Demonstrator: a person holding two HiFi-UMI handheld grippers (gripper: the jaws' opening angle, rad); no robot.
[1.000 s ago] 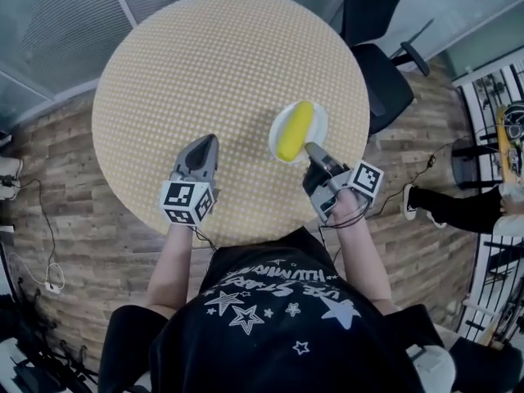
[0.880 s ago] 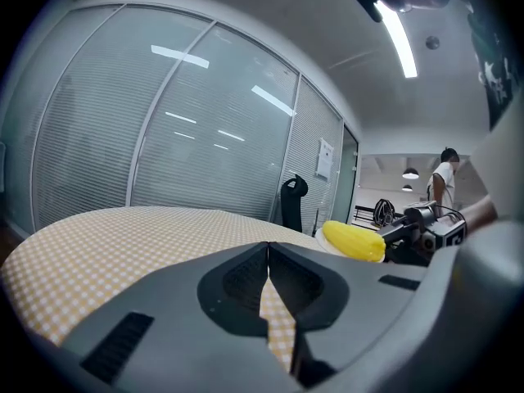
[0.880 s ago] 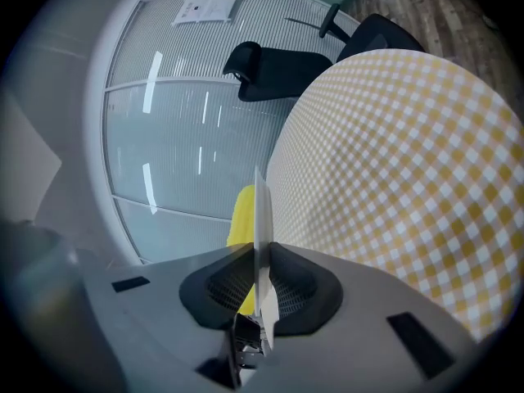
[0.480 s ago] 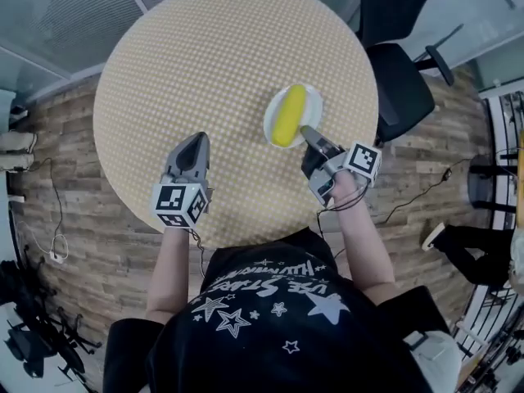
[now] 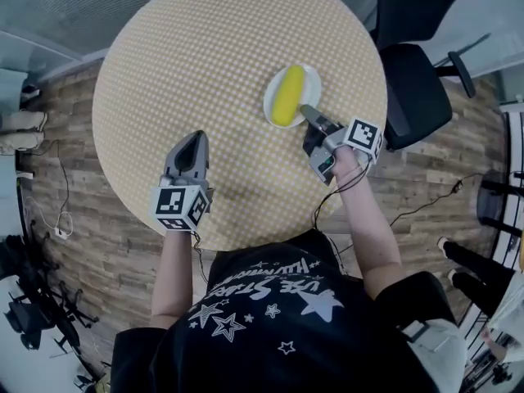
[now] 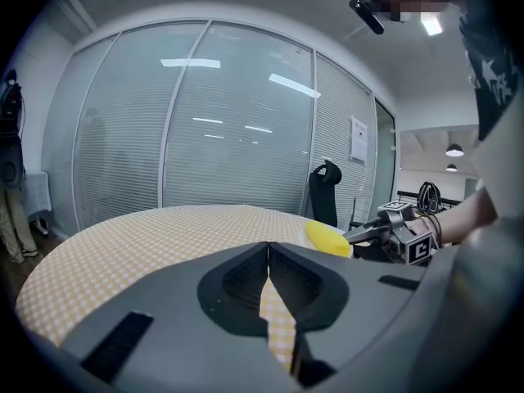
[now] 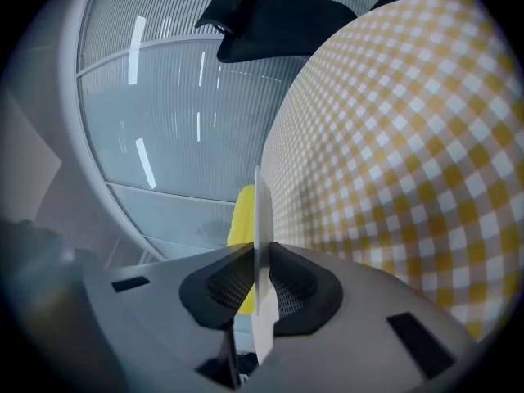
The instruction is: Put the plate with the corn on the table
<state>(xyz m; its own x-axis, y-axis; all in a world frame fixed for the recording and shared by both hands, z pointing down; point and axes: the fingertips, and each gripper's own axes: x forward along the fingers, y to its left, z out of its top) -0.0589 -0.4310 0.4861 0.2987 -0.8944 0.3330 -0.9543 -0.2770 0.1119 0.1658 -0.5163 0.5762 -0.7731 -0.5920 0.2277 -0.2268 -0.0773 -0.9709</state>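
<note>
A small white plate (image 5: 308, 84) carries a yellow corn cob (image 5: 287, 96) over the right part of the round checkered table (image 5: 213, 64). My right gripper (image 5: 307, 113) is shut on the plate's near rim; in the right gripper view the plate (image 7: 263, 219) stands edge-on between the jaws, with the corn (image 7: 241, 219) behind it. My left gripper (image 5: 195, 144) hovers over the table's near left, shut and holding nothing. The left gripper view shows its jaws (image 6: 267, 247) closed, with the corn (image 6: 327, 237) and the right gripper (image 6: 385, 229) off to the right.
A black office chair (image 5: 417, 64) stands just past the table's right edge, also seen as the chair (image 6: 325, 191) in the left gripper view. Glass partition walls (image 6: 205, 137) lie beyond the table. Cables (image 5: 57, 211) trail on the wooden floor at left.
The right gripper has carried the plate with the corn slightly farther over the table. The left gripper has kept its place.
</note>
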